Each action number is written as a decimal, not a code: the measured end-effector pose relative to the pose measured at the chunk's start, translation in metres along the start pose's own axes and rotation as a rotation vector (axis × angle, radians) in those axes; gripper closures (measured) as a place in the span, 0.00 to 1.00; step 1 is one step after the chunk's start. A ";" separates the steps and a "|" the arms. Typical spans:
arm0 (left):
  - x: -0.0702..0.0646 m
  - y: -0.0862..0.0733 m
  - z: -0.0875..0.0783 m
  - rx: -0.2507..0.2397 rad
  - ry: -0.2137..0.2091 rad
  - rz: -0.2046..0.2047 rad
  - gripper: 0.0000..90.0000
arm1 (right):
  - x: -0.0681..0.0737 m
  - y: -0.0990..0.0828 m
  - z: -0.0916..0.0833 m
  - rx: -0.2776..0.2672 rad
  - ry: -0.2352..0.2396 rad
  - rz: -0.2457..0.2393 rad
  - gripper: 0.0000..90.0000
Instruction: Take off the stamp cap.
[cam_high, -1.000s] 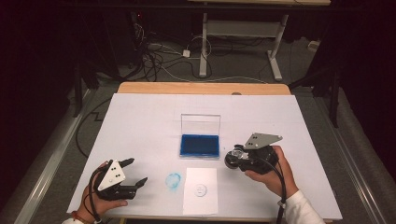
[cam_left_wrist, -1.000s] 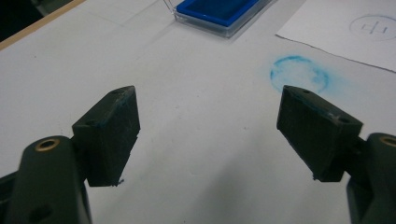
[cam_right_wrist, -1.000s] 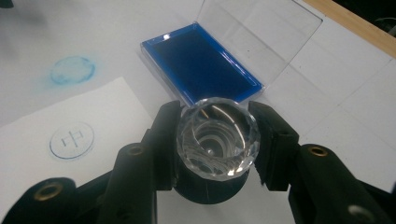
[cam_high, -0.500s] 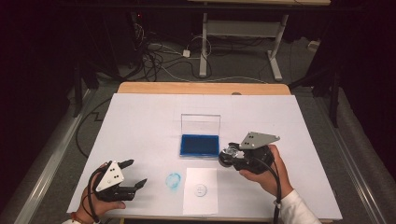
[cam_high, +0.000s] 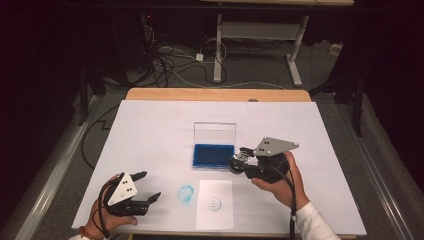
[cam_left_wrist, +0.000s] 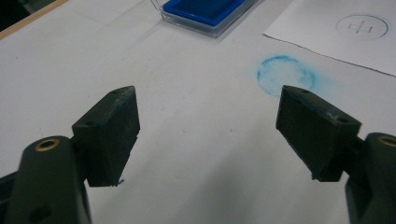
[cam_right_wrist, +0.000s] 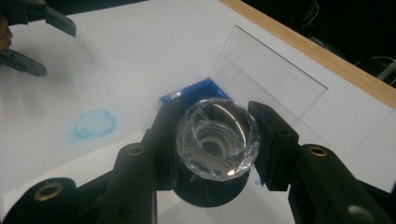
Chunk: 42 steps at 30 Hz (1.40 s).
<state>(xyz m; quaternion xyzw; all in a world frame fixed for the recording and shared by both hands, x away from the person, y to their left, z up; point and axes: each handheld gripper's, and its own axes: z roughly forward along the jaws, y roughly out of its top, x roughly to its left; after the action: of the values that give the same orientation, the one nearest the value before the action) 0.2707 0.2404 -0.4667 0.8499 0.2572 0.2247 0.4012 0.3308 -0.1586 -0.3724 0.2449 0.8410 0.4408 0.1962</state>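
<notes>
I count one ink pad, one paper sheet bearing one round print, one blue smudge and one stamp. My right claw is clamped on the stamp, which sits between its jaws, just right of the ink pad and above its edge. My left claw stands apart with nothing in it, well left of the ink pad and nearer me, just beside the smudge.

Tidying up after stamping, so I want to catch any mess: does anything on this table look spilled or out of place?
Yes: a smudged blue ink ring sits on the white table cover itself, left of the paper sheet, which bears a cleaner round print. The ink pad lies open, its lid up.
</notes>
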 end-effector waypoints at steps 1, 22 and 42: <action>-0.001 0.001 0.001 0.004 -0.002 0.005 0.23 | 0.001 0.002 0.001 -0.007 0.005 0.002 0.64; -0.028 0.062 0.046 -0.087 -0.140 0.042 0.27 | 0.032 0.032 0.018 -0.105 0.110 -0.004 0.64; -0.045 0.087 0.072 -0.130 -0.208 0.033 0.27 | 0.055 0.026 0.036 -0.079 0.179 -0.016 0.64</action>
<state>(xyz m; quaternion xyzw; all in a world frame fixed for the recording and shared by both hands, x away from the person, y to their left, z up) 0.3009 0.1245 -0.4467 0.8449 0.1852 0.1578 0.4764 0.3125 -0.0905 -0.3761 0.1900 0.8390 0.4922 0.1334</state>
